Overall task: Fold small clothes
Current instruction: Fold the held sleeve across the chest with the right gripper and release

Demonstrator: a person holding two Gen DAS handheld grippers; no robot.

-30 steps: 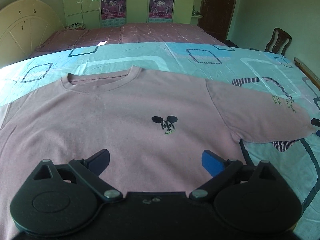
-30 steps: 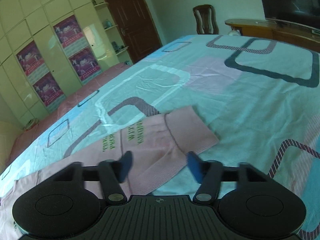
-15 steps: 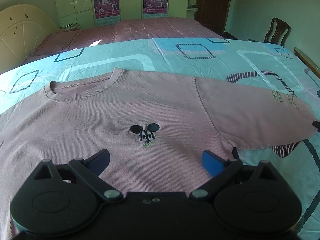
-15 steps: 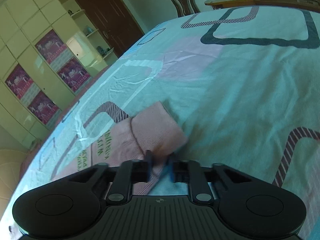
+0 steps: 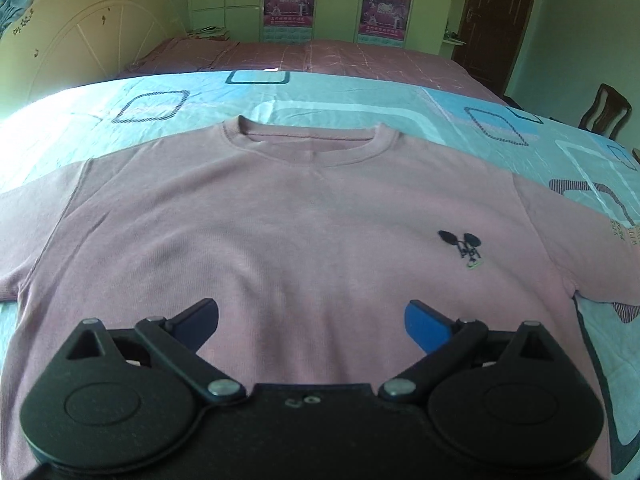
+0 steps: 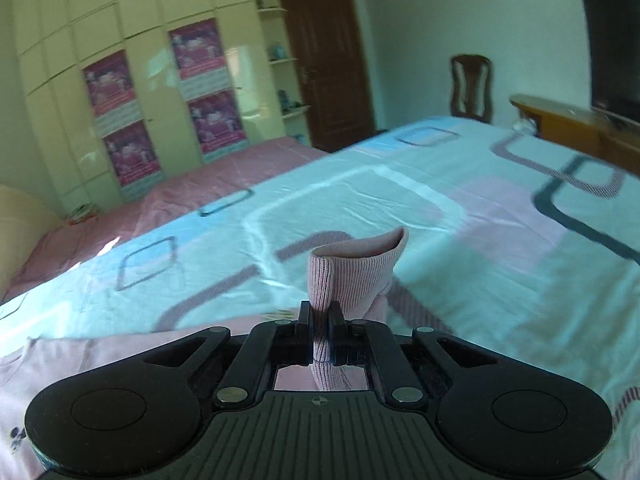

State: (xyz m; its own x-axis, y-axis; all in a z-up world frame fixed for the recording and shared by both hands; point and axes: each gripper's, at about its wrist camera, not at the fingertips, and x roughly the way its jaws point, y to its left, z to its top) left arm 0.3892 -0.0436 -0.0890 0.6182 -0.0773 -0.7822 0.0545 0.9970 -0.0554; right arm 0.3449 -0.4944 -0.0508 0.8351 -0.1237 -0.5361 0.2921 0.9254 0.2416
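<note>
The pink sweatshirt (image 5: 280, 220) lies flat, front up, on the bed (image 5: 360, 96). The right gripper (image 6: 320, 320) has its jaws pressed together on the sleeve cuff (image 6: 352, 276), lifted above the patterned sheet. The left gripper (image 5: 312, 320) hovers over the chest with its jaws wide and nothing between them. A chair (image 6: 470, 84) stands beyond the bed.

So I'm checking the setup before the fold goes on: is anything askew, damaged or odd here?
Nothing stands out. The pink sweatshirt lies flat and face up on the bedspread. Only its sleeve cuff is off the bed, pinched in the right tool; the left tool hangs open above the body.
</note>
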